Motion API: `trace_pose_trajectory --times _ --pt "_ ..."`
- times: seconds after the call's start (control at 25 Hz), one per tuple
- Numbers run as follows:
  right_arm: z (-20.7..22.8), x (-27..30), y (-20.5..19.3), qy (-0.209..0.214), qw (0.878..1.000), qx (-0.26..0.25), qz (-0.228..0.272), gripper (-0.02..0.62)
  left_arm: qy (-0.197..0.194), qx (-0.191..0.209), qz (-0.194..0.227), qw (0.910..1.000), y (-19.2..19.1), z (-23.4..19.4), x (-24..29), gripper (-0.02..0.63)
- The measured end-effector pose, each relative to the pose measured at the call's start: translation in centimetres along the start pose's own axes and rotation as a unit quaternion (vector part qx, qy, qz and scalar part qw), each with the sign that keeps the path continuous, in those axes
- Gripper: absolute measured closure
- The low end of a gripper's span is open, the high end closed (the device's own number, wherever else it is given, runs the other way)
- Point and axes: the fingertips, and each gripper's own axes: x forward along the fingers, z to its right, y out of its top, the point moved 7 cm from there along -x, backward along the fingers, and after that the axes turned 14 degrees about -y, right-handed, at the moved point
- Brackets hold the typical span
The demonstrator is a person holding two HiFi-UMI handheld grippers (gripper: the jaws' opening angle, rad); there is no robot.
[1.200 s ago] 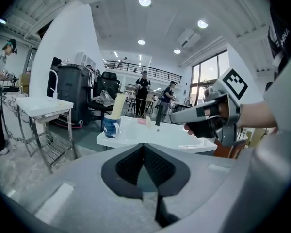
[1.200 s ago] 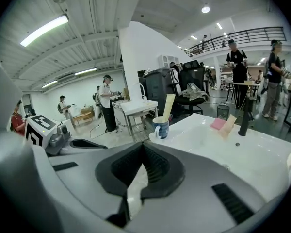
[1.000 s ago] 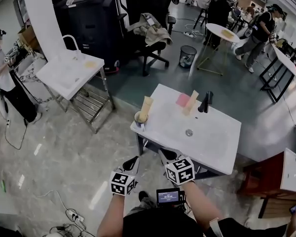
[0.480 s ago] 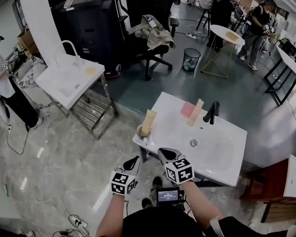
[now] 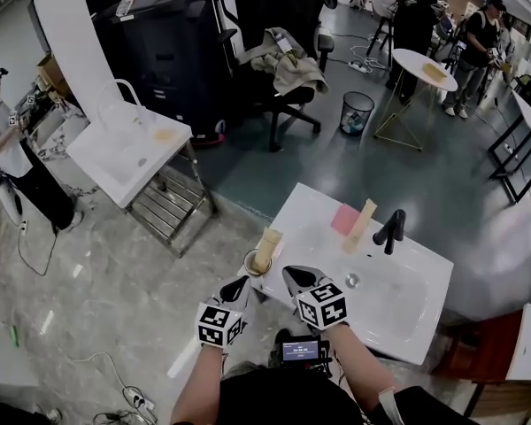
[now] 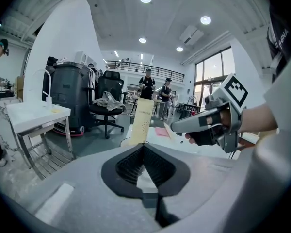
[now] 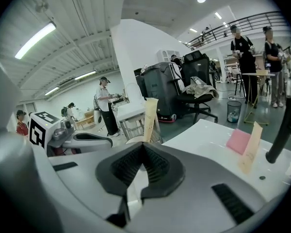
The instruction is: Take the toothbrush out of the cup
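A tall beige toothbrush package (image 5: 267, 249) stands upright in a pale cup (image 5: 253, 265) on the near left corner of the white sink basin (image 5: 398, 312). My left gripper (image 5: 241, 284) is just short of the cup, jaws shut with nothing in them. My right gripper (image 5: 289, 274) is beside it over the basin's near edge, also shut and empty. In the left gripper view the package (image 6: 142, 123) rises straight beyond the closed jaws (image 6: 143, 148). In the right gripper view the package (image 7: 150, 119) stands just beyond the jaws (image 7: 142, 146).
On the basin are a black faucet (image 5: 391, 230), a pink pad (image 5: 344, 219), a second beige package (image 5: 364, 224) and a drain (image 5: 352, 280). A second sink stand (image 5: 128, 140), an office chair (image 5: 288, 73) and a waste basket (image 5: 357, 112) lie beyond. People stand at left and far right.
Both grippers and the view have come closer to the sink. The cup with the package now sits just ahead of the jaws. Both stayed shut.
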Motion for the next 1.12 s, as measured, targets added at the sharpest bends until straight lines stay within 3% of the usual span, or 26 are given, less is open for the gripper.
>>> trace_pose_trajectory --times 0.28,0.72,1.12 --pt "0.0 2.7 0.9 0.015 1.0 0.001 -0.01 0.586 0.004 -0.003 0.002 1.0 0.8 -2.3 0.9 0.595" --pt "-1.0 4.2 2.3 -0.015 1.0 0.018 -0.003 0.584 -0.048 0.017 -0.007 0.9987 2.6 -5.3 2.3 0.595" --pt "-1.7 4.3 2.2 -0.025 0.999 0.024 -0.003 0.585 -0.067 0.023 -0.015 0.9974 2.4 -5.8 2.5 0.595"
